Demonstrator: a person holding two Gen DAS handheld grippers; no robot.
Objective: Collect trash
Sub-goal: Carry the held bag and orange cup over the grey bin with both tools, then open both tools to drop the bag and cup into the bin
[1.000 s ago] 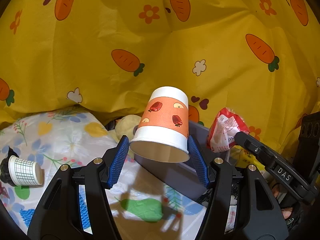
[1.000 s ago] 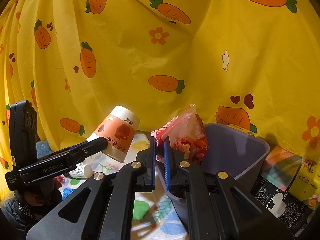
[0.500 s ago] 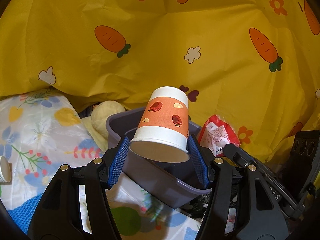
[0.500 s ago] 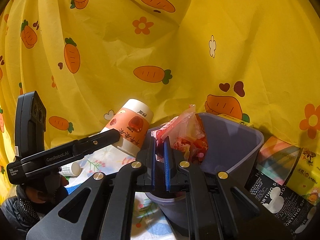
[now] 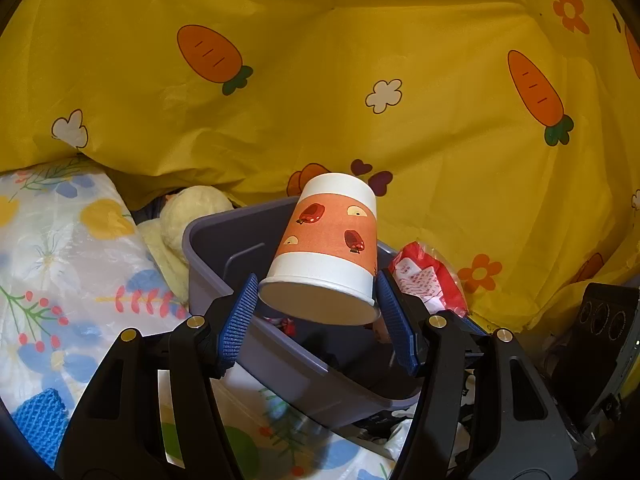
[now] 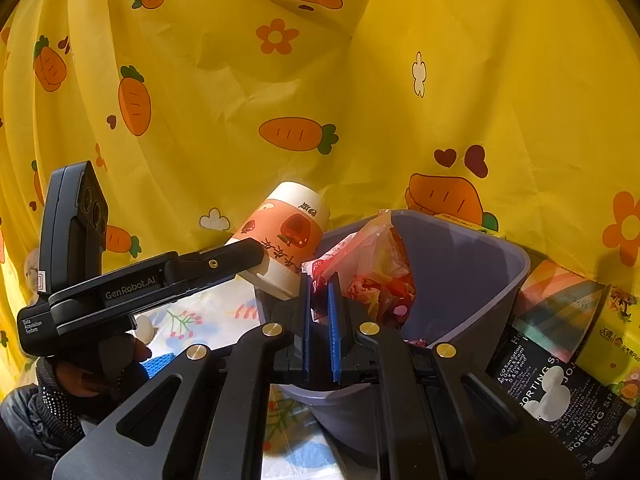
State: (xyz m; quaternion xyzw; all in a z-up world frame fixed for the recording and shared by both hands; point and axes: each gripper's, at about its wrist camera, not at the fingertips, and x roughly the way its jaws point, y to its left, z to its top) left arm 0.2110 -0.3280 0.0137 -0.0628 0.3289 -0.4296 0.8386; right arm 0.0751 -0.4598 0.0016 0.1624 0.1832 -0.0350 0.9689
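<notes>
My left gripper (image 5: 316, 312) is shut on an orange and white paper cup (image 5: 332, 240), rim toward the camera, held over the near rim of a grey-purple bin (image 5: 208, 264). The cup also shows in the right wrist view (image 6: 286, 240), at the bin's left edge. My right gripper (image 6: 319, 308) is shut on a red and clear plastic wrapper (image 6: 376, 268), held over the bin (image 6: 472, 280). The wrapper shows in the left wrist view (image 5: 428, 280) at the bin's right side. Some trash lies in the bin's bottom.
A yellow carrot-print cloth (image 5: 320, 100) hangs behind the bin. A floral sheet (image 5: 60, 260) covers the surface at left, with a cream plush toy (image 5: 188, 216) beside the bin and a blue cloth (image 5: 40, 420). Printed boxes (image 6: 560, 360) stand right of the bin.
Both grippers moved toward the bin with their loads. The cup now hangs over the bin's rim and the wrapper over its opening. The small checked cup left the left wrist view.
</notes>
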